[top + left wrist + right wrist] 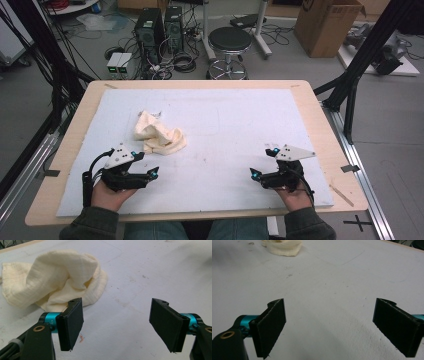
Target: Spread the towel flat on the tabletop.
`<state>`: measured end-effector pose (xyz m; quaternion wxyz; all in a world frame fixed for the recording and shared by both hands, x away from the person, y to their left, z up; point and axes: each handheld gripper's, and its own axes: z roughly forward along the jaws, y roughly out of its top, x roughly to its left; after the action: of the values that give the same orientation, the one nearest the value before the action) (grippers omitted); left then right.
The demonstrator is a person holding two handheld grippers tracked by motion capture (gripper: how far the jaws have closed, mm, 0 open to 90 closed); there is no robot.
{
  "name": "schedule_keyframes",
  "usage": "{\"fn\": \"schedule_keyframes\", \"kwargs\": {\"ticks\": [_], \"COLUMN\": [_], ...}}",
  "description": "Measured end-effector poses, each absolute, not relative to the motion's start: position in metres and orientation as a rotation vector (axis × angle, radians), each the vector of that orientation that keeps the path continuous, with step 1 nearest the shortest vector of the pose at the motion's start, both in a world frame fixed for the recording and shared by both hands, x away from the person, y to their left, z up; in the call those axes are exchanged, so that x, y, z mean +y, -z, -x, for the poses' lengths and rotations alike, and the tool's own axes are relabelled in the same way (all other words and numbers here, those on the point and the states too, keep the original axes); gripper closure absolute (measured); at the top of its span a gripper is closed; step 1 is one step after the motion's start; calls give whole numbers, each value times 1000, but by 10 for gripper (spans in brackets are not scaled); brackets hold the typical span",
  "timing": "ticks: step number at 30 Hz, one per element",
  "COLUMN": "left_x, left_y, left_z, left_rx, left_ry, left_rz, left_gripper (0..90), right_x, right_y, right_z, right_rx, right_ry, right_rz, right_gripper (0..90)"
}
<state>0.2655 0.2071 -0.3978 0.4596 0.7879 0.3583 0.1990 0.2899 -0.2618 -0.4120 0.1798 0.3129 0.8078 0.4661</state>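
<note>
Nothing really started yet, going by how things lie. Cream cloth point(158, 134) sitting in a crumpled heap on the white mat point(240, 115), left of centre, bunched up with folds sticking up and no edge laid flat. Left gripper point(150, 162) parked near the front edge of the mat, just short of the cloth's near side, jaws spread wide with nothing between them; from the left gripper view, cloth point(53, 277) right there ahead and a bit off to the left jaw's side, close but not touching. Right gripper point(264, 161) well apart from it on the other side of the mat, jaws also wide and empty; from the right gripper view, cloth point(283, 246) way off at the far top edge. So, best guess: all still to do, meaning reach in, grab a corner or edge, and spread or fold the thing. Probably easiest for the left to go first, being so close. Nothing on the mat in the way, just bare surface with some faint marks and scuffs. Beyond the wooden table point(310, 95): a black stool point(229, 40), computer towers point(160, 27) with a tangle of cables, a cardboard box point(327, 25), all on the floor and out of reach.
</note>
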Motion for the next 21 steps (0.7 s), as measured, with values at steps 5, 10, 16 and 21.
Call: {"fn": "schedule_keyframes", "kwargs": {"ticks": [5,10,16,21], "left_x": [207,207,207,202], "left_y": [397,396,392,385], "left_z": [-267,-269,-280,-296], "left_rx": [880,881,897,905], "left_ry": [-492,-496,-502,-509], "left_rz": [-1945,-1946,-1947,-1943], "left_gripper": [276,276,276,278], "right_x": [-262,-262,-261,-260], "right_y": [412,412,411,411], "right_z": [-289,-290,-290,-291], "right_rx": [2290,2289,2289,2290], "right_ry": [-1317,-1318,-1318,-1323], "right_rz": [-884,-874,-879,-871], "right_gripper": [106,106,107,107]}}
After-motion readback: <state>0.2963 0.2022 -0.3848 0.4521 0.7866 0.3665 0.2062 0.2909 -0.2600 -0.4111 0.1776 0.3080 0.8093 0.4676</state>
